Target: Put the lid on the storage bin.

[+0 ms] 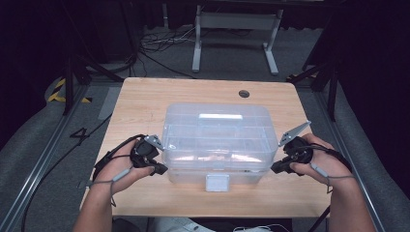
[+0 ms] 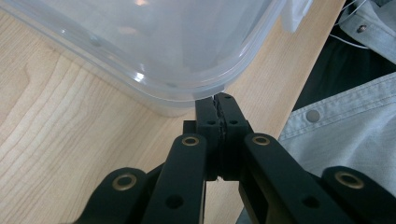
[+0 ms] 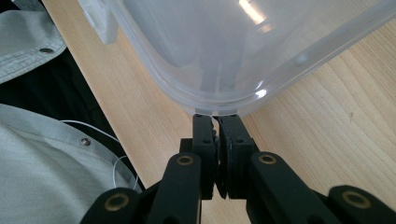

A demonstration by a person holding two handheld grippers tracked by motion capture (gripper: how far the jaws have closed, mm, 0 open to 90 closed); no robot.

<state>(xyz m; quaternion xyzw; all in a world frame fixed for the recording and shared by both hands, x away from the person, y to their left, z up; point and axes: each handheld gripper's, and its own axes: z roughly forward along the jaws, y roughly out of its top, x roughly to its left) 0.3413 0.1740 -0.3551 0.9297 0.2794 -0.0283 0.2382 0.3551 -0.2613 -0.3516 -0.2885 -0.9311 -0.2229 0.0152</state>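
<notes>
- I have both grippers at the clear plastic box (image 1: pixel 216 140), which sits in the middle of the wooden table (image 1: pixel 145 96), its long front side facing me.
- My left gripper (image 1: pixel 162 168) is at the box's near left corner. In the left gripper view its jaws are pressed together, the tips (image 2: pixel 218 100) tucked under the lid's rim (image 2: pixel 187 91); they seem to pinch the rim's edge, though I cannot tell for sure.
- My right gripper (image 1: pixel 274 168) mirrors it at the near right corner. In the right gripper view the jaws are almost together with only a slit between them, the tips (image 3: pixel 217 119) right at the lid's rim (image 3: pixel 205 105).
- Judging by this, the work is at an early stage: both corners are reached, but the lid lies flat on the box and the white latch (image 1: pixel 217 182) at the front middle looks closed.
- What is left, I reckon, is freeing that latch and lifting or shifting the lid.
- The latch is the main obstacle: while it holds, pulling at the corners will only flex the rim.
- Around: a round hole (image 1: pixel 244 93) in the far tabletop, a grey frame (image 1: pixel 237 29) and cables on the floor beyond, none in my way.
- My shirt (image 3: pixel 42 154) hangs close to the table's near edge.
</notes>
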